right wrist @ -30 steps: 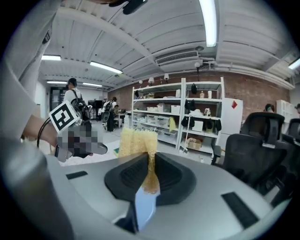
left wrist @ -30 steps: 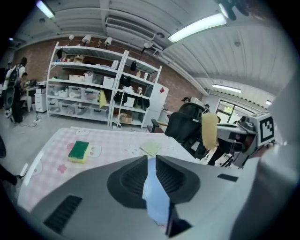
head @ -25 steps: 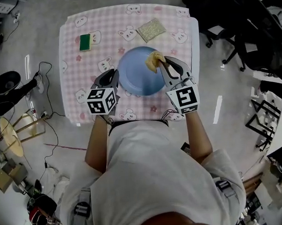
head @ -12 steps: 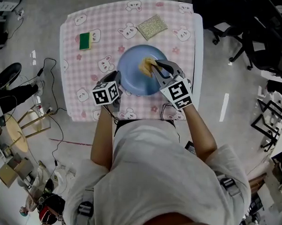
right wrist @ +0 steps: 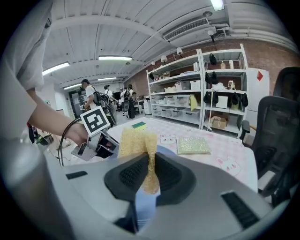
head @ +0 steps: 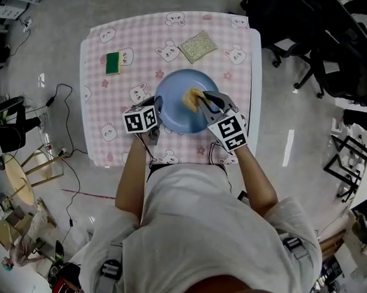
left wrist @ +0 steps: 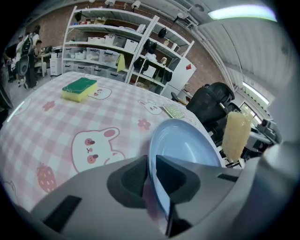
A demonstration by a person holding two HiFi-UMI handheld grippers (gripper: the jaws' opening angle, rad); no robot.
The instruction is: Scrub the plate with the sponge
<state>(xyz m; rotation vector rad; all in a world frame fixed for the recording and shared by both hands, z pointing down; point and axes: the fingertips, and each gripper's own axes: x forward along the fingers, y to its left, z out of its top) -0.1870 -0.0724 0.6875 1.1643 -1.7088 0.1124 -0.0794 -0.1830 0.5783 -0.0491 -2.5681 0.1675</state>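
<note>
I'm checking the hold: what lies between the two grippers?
The plate: the left gripper is shut on its rim, and the right gripper holds the sponge over it. The head view shows this.

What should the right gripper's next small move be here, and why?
Probably a short sweep of the sponge leftward across the plate. The right gripper is shut on the sponge over the plate's right part, and the left gripper clamps the plate's left rim, so it looks braced for scrubbing.
</note>
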